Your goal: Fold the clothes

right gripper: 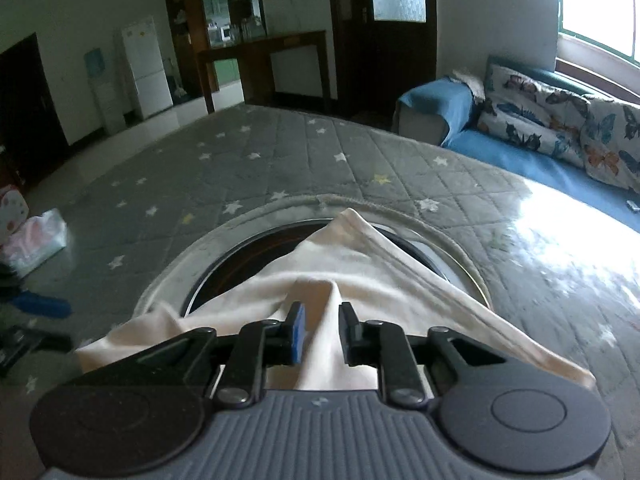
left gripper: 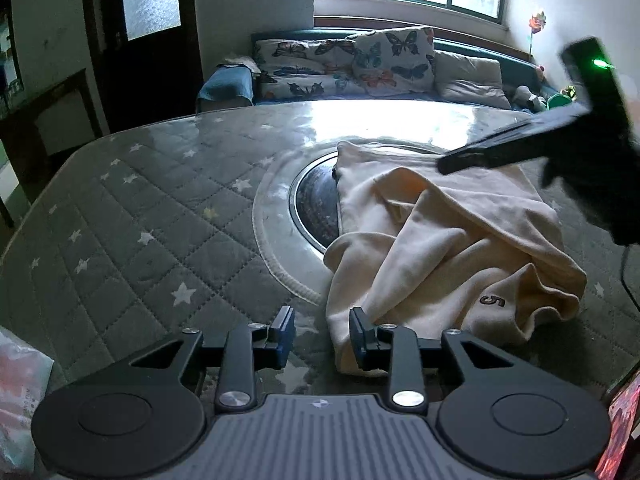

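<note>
A grey star-quilted tabletop [left gripper: 132,208] is carrying everything, and set into its middle is a round dark inset [left gripper: 316,204], which serves as the landmark here. A cream garment [left gripper: 440,248] with a small "5" stitched on it is lying partly over that inset and spilling off its side toward the near tabletop edge, bunched in loose ridges rather than in flat layers. One corner of it is pointing across the inset to the far side in the right wrist view.

The right gripper [right gripper: 322,330] is hovering over the garment's near part, fingers parted, with a raised ridge of cloth standing between them; whether they are pressing on it I cannot tell. The left gripper [left gripper: 322,334] is sitting low at the garment's edge nearest the person, fingers released, the cloth just touching the inner side of one finger.

Judging by the rumpled heap, no neat fold is showing: the garment is crumpled, with no squared edges. This could be a piece being gathered for spreading out or one caught midway through a fold; flattening and squaring are what seem left.
</note>
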Tool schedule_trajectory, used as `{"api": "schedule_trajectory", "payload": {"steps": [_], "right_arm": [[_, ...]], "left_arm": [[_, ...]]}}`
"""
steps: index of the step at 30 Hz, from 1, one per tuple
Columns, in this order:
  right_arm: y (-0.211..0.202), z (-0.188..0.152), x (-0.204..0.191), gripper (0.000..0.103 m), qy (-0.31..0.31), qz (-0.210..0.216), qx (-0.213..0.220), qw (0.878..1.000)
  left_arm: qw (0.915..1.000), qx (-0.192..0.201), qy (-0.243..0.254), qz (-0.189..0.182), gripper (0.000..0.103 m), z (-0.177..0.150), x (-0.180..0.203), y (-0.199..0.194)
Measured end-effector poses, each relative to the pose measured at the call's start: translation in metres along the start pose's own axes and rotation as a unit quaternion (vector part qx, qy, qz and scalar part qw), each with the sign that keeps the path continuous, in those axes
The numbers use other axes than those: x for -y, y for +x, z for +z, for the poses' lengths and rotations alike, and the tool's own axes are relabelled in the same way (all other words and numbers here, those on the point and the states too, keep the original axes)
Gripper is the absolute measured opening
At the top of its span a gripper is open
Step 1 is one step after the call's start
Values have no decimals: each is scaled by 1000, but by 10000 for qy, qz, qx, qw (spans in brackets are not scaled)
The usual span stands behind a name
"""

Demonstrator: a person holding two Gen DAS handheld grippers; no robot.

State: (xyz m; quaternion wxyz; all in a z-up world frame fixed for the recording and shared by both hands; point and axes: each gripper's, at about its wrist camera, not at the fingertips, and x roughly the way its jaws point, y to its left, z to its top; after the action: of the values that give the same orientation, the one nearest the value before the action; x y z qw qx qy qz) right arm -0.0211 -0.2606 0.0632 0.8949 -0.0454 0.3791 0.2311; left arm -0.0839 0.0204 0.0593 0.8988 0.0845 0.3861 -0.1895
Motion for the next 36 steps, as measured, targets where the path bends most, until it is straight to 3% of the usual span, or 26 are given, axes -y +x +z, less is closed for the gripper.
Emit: {"api": "schedule_trajectory", "payload": {"steps": [6, 9, 10, 19, 24, 27, 36], "right_arm": [[36, 6, 5, 25, 93, -155, -286, 9994], [40, 4, 7, 4, 115, -197, -282, 9993], [36, 3, 7, 4, 90, -245, -217, 9994], [-59, -23, 38, 3, 136, -953, 556, 9938], [-130, -61, 64, 3, 359, -1545, 889, 9833], [-162, -87, 79, 3, 497, -1891, 819, 9773], [-166, -118, 84, 9, 730, -1701, 549, 9812]], "left_arm": [[9997, 64, 150, -181, 34, 7, 15, 8], [9991, 138, 320, -256, 39, 16, 28, 15], [9987, 168, 386, -278, 41, 19, 33, 18], [9938, 205, 923, -591, 42, 51, 69, 62], [9932, 36, 998, -598, 44, 63, 77, 90], [9925, -20, 1053, -618, 46, 67, 81, 102], [9918, -302, 1023, -707, 47, 74, 91, 133]]}}
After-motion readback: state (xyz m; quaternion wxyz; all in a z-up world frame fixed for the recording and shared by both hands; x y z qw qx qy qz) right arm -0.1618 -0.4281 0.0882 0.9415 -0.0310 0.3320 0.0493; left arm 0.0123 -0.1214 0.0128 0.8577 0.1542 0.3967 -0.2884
